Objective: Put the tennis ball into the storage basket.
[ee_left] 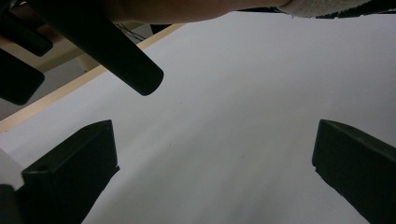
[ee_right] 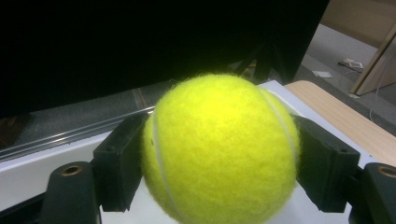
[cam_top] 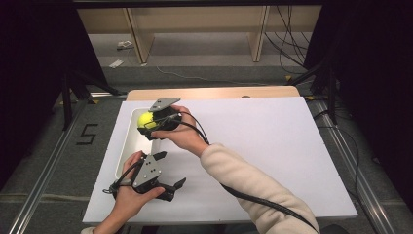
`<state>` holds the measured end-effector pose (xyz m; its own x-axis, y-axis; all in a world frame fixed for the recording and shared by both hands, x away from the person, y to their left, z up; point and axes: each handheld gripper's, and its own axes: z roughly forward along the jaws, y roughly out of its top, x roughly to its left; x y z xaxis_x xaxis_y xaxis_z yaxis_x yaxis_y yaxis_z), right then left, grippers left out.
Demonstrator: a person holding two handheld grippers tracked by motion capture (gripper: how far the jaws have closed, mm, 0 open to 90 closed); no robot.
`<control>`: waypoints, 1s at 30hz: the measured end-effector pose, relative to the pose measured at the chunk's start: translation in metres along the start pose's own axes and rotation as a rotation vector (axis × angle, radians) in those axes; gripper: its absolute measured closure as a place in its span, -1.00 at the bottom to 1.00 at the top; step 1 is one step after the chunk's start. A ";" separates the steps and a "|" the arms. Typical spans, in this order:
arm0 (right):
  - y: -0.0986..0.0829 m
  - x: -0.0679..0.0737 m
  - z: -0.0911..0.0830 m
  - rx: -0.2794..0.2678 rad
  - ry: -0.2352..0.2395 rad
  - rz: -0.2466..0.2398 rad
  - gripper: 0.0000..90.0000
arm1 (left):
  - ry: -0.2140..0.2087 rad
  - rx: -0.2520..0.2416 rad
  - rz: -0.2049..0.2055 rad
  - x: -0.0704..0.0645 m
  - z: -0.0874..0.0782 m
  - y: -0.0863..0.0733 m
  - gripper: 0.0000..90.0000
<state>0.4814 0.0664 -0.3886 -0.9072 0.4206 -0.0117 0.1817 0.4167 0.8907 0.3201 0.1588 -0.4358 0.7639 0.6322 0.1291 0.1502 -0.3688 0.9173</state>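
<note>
Holding the tennis ball [ee_right: 219,149] clamped over the white tray [cam_top: 127,146], the right gripper [cam_top: 155,125] should lower before letting go; the left gripper [cam_top: 168,187], jaws apart, waits near the table [cam_top: 272,146].

Left gripper [cam_top: 170,187]: black body; two blocky black jaws with flat inner faces; grey three-cornered plate on top, dotted with small dark screws.
Left jaw detail: in the left gripper view, a round hole sits in the near corner of one jaw block.
Right gripper [cam_top: 146,127]: black housing; grey three-cornered plate on top; black rectangular jaw blocks.
Right jaw detail: in the right gripper view, brass-coloured round inserts sit in the black arms behind the blocks.
Cable [cam_top: 253,197]: thick, black, trailing from the right gripper along the forearm.
Sleeve [cam_top: 253,185]: cream, fleecy, on the right arm.
Left hand [cam_top: 129,195]: bare.
</note>
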 end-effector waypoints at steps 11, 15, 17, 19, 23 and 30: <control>0.004 0.000 0.005 0.004 0.007 -0.004 -0.42 | -0.001 0.001 0.002 0.000 0.000 0.000 -1.00; 0.005 0.000 0.006 0.009 0.005 -0.005 -0.42 | -0.001 0.000 0.004 -0.001 0.000 0.000 -1.00; 0.005 0.000 0.007 0.012 0.005 -0.004 -0.42 | -0.001 0.001 0.004 -0.001 0.000 0.000 -1.00; 0.006 -0.001 0.007 0.010 0.002 -0.007 -0.42 | -0.001 0.001 0.004 -0.001 0.000 0.000 -1.00; 0.009 -0.002 0.009 0.012 0.002 -0.006 -0.42 | -0.002 0.002 0.004 0.000 0.000 0.000 -1.00; 0.010 -0.002 0.013 0.015 0.001 -0.006 -0.42 | -0.006 0.002 0.004 -0.001 0.000 0.000 -1.00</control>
<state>0.4899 0.0808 -0.3856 -0.9086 0.4174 -0.0170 0.1815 0.4312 0.8838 0.3196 0.1580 -0.4360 0.7680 0.6269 0.1307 0.1483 -0.3726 0.9160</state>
